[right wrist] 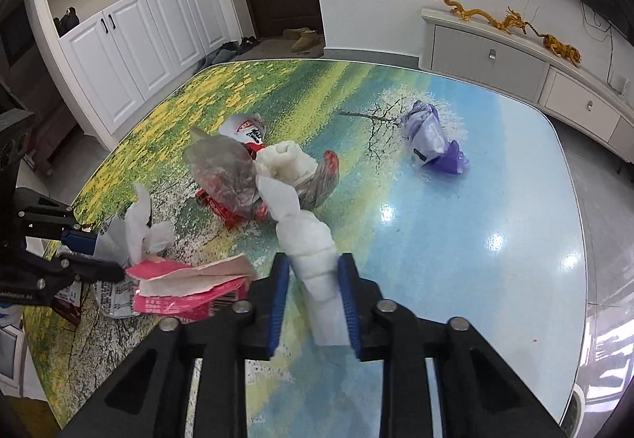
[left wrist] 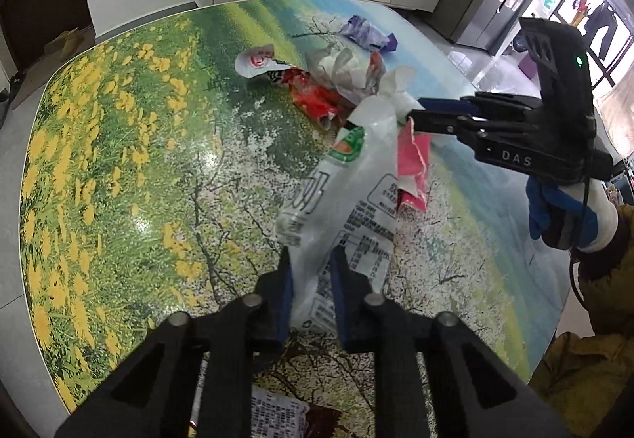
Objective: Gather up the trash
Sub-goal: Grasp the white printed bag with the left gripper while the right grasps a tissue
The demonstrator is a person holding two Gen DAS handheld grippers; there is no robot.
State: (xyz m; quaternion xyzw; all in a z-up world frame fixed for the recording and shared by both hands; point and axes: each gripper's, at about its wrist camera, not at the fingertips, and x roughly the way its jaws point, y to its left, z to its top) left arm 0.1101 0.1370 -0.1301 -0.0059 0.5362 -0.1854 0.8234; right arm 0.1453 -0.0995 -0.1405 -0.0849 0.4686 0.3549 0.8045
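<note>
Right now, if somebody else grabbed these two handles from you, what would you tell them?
Left gripper: shut on the printed plastic bag, holding it up over the table.
Right gripper: shut on a white tissue wad.
Pink carton lies beside the bag.
Left to collect: the red wrapper pile mid-table and the purple wrapper farther off.
I cannot tell what is in the bag.

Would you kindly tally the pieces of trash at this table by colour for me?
Purple: 1, the purple wrapper
Pink: 1, the pink carton
Red: 1, the red wrapper
White: 2, the paper tissue and the red-logo packet
Clear or translucent: 2, the printed plastic bag and the grey film
Total: 7
</note>
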